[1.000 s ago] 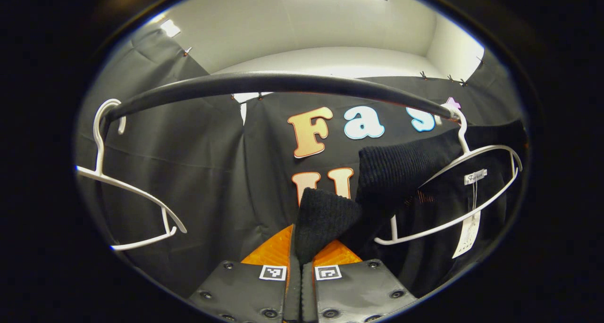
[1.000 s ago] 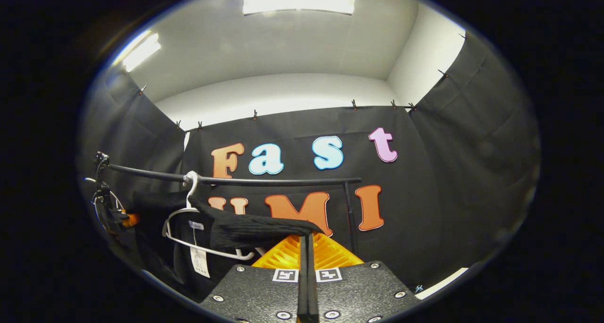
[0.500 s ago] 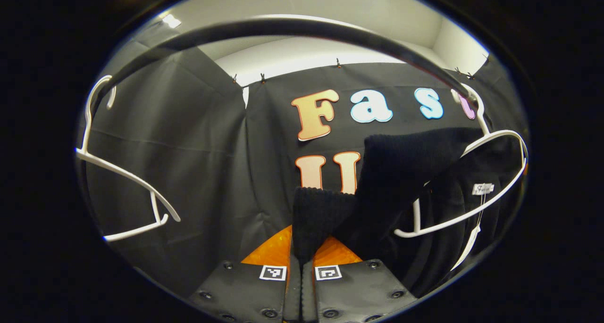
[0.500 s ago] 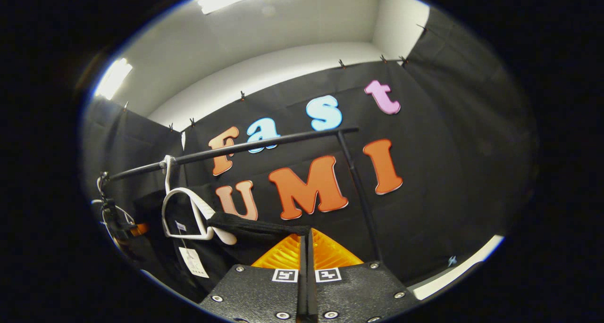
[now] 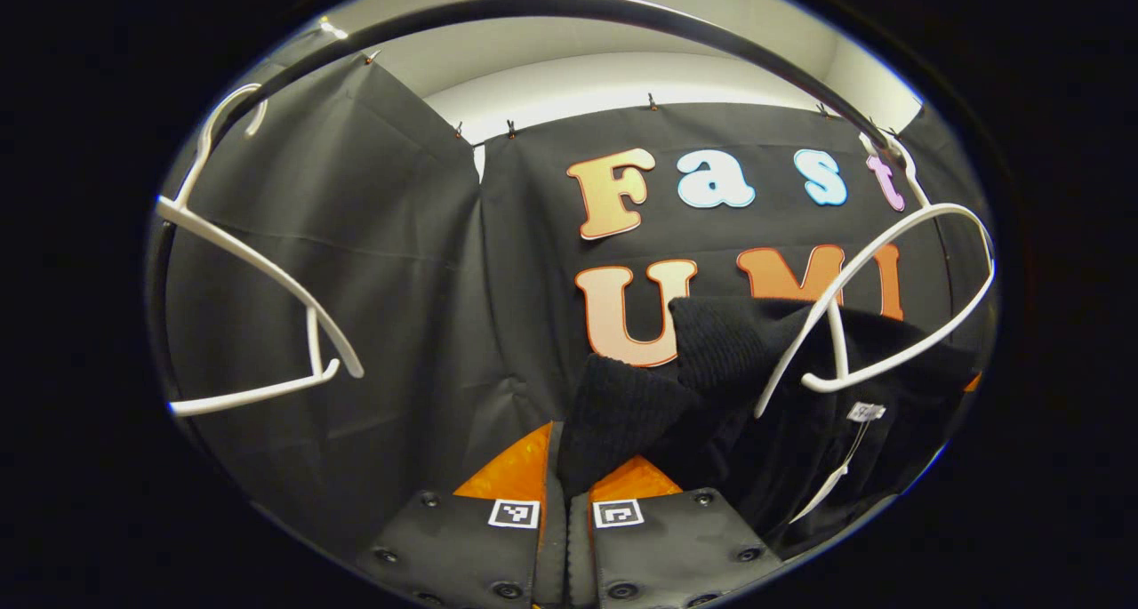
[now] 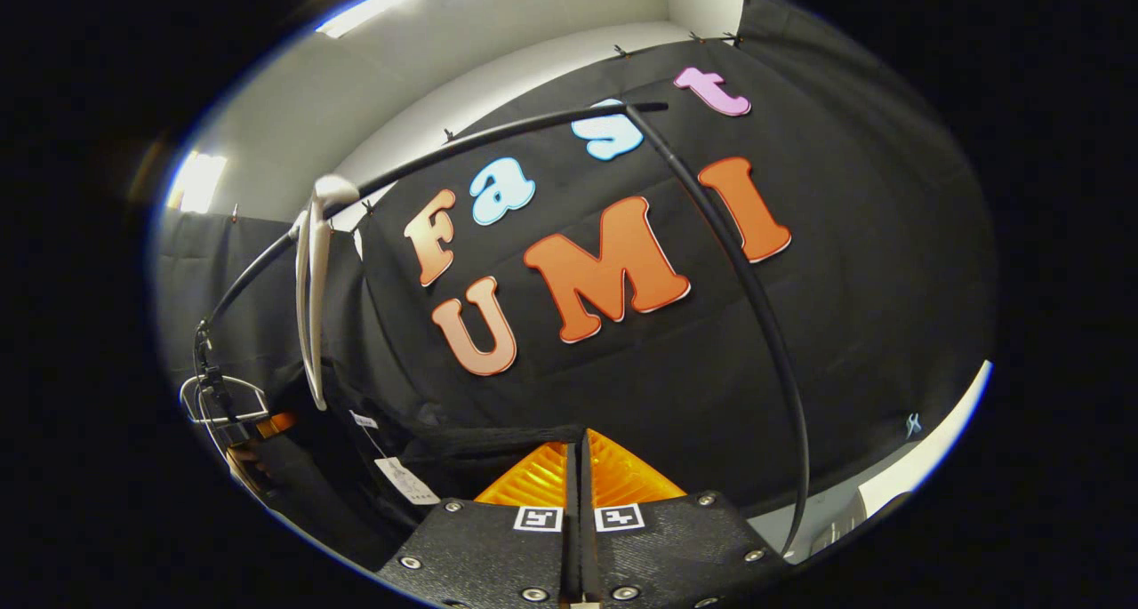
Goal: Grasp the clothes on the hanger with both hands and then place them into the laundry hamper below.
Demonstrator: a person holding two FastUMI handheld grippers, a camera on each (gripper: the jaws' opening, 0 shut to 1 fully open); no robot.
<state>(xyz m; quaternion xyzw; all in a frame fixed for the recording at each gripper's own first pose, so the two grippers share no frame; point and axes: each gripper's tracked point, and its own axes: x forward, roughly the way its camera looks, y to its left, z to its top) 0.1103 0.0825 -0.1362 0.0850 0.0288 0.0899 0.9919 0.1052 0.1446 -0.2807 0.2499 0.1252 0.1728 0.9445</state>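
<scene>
My left gripper [image 5: 566, 480] is clamping the black sweater [image 5: 711, 360], now hanging below its white hanger [image 5: 889, 298]; my right gripper [image 6: 579, 467] is pinching its other edge. Behind, the rail [image 6: 498, 133] is crossing the cloth wall [image 6: 845, 262].

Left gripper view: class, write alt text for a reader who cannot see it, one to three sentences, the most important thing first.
The left gripper is shut on a black knitted garment, which hangs below the white hanger on the right. That hanger and an empty white hanger on the left hook over a dark rail above.
</scene>
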